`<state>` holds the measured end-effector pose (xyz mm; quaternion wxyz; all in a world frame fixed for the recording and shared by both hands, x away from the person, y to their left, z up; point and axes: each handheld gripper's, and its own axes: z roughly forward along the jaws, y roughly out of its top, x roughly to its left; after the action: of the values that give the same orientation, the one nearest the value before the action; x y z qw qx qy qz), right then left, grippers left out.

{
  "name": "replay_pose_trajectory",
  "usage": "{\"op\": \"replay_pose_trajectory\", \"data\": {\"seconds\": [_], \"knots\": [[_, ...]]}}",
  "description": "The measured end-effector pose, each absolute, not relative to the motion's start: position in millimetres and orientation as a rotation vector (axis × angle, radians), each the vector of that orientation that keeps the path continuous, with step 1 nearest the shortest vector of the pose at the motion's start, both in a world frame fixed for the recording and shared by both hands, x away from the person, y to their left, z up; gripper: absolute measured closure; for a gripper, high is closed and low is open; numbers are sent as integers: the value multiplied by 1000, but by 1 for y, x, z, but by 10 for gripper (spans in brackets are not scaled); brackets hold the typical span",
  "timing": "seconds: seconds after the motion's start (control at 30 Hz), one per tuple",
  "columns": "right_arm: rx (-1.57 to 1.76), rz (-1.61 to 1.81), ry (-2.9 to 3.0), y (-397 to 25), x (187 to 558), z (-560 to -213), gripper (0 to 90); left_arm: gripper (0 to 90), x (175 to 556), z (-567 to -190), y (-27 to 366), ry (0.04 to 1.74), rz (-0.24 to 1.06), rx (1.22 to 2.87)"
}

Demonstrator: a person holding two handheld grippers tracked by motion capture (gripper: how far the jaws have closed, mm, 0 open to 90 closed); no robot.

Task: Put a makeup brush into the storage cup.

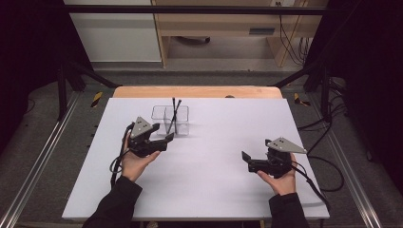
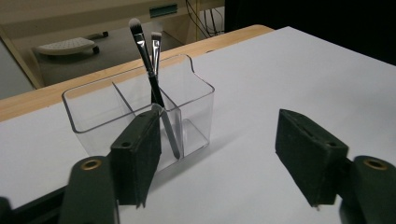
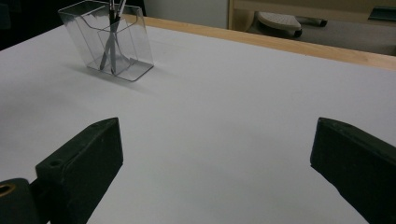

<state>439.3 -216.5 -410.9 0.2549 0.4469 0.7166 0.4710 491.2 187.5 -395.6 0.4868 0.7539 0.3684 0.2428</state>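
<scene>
Clear holder [image 2: 140, 112] ahead of left claw; black brushes [image 2: 150, 74], pale tips; white table [image 1: 204, 161]; black claws.

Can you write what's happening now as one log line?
left claw: open, beside clear organizer | two makeup brushes: standing inside | right claw: open, apart

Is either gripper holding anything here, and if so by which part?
Nothing is held. The left gripper is open beside the organizer; the right gripper is open over bare table.
</scene>
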Motion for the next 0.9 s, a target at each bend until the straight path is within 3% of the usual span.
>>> {"op": "replay_pose_trajectory", "data": {"seconds": [0.37,0.9], "knots": [[1210,1278,1950,-217,438,-410,29,165,469,-404,202,907,585,1854],[1199,1269,1960,-219,437,-411,30,124,449,-422,234,993,564,1846]]}}
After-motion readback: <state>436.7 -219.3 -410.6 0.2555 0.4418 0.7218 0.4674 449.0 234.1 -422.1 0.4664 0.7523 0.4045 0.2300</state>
